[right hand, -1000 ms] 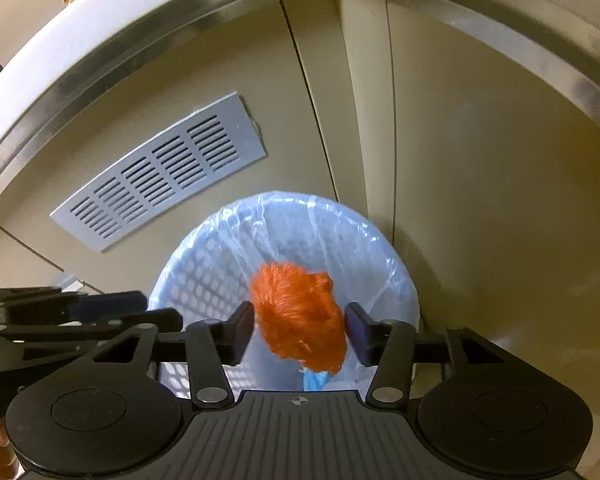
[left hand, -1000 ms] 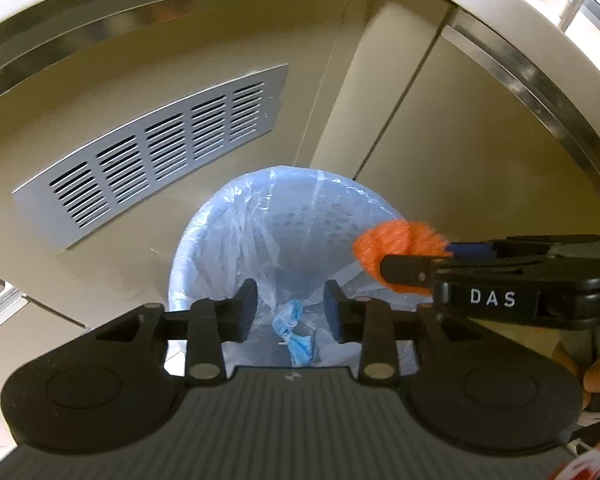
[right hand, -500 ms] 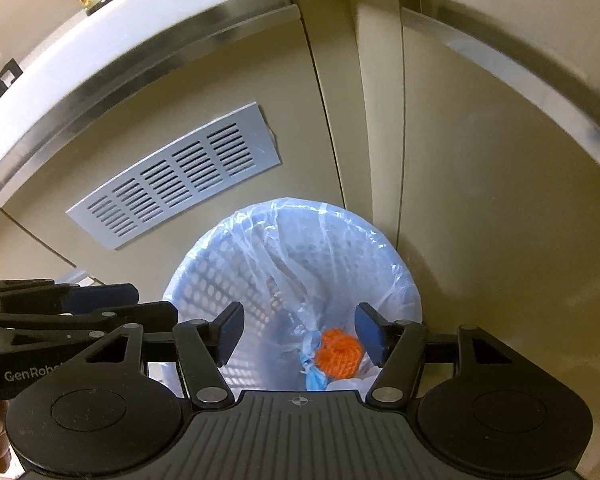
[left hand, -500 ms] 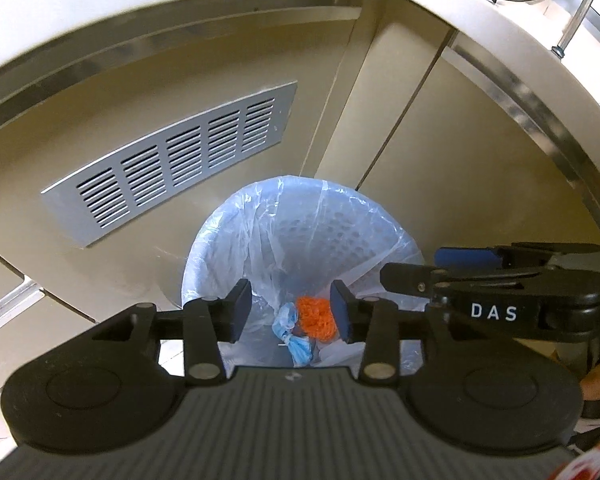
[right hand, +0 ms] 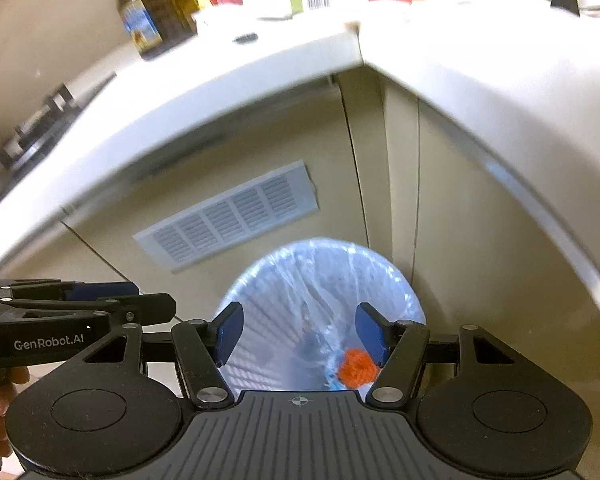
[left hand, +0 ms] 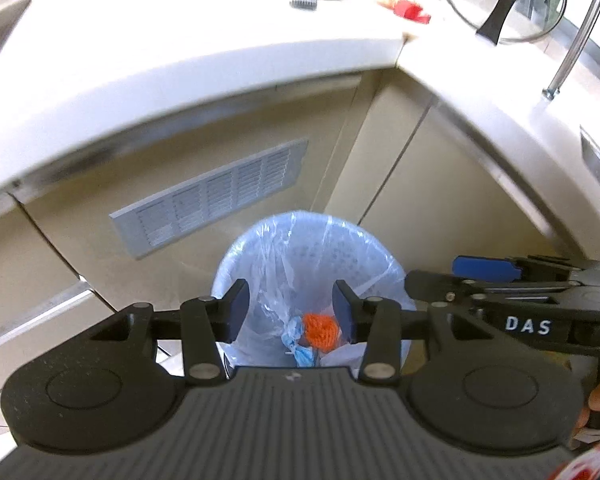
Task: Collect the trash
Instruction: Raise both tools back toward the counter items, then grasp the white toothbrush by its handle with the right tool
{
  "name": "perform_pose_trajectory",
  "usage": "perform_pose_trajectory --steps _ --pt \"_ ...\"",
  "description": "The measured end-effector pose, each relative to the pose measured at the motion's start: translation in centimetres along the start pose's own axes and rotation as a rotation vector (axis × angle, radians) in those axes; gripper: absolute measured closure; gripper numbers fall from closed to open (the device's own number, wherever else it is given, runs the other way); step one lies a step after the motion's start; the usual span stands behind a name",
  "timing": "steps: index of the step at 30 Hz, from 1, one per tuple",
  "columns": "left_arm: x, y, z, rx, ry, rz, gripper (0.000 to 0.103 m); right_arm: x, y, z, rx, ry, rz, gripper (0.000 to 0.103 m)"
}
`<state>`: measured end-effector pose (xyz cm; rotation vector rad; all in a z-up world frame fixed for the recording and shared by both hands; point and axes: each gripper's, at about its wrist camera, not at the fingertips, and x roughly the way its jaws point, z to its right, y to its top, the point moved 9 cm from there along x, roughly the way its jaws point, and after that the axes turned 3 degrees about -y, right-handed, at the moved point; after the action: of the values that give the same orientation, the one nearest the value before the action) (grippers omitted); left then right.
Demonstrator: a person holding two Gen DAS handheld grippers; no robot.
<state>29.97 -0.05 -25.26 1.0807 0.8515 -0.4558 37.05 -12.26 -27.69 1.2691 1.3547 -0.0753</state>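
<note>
A light blue perforated bin lined with a clear plastic bag stands on the floor in the cabinet corner; it also shows in the right wrist view. An orange fuzzy ball lies at its bottom beside a crumpled blue scrap; the ball also shows in the right wrist view. My left gripper is open and empty above the bin. My right gripper is open and empty above the bin, to the right of the left one.
White countertops meet at a corner above the bin. On them lie a red item, a pot lid, bottles and packages. A grey vent grille sits in the beige cabinet front.
My right gripper let go of the orange ball, which fell into the bin. Both grippers have lifted up and back, so the countertop has come into view.
</note>
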Motion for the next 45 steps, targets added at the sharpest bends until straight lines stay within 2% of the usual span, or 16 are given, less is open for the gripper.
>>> perform_pose_trajectory --steps 11,19,25,32,42,45 --pt "-6.1 3.9 1.1 0.027 0.036 0.122 0.059 -6.5 3.9 -1.8 -0.085 0.062 0.135 0.041" --pt "-6.4 9.4 1.0 0.069 0.022 0.192 0.057 -7.4 8.5 -0.5 -0.126 0.034 0.226 0.041" --pt "-5.0 13.4 0.2 0.092 0.006 0.211 0.056 -6.3 13.0 1.0 -0.178 0.005 0.275 0.041" --pt "-2.7 16.1 -0.9 0.105 -0.004 0.196 0.056 -3.2 17.5 2.4 -0.286 -0.01 0.29 0.041" --pt "-0.4 17.5 -2.5 0.092 0.007 0.148 0.056 2.2 20.4 2.6 -0.442 0.022 0.226 0.041" --pt "0.0 17.7 -2.8 0.087 0.006 0.14 0.056 3.8 20.7 2.1 -0.499 0.037 0.19 0.046"
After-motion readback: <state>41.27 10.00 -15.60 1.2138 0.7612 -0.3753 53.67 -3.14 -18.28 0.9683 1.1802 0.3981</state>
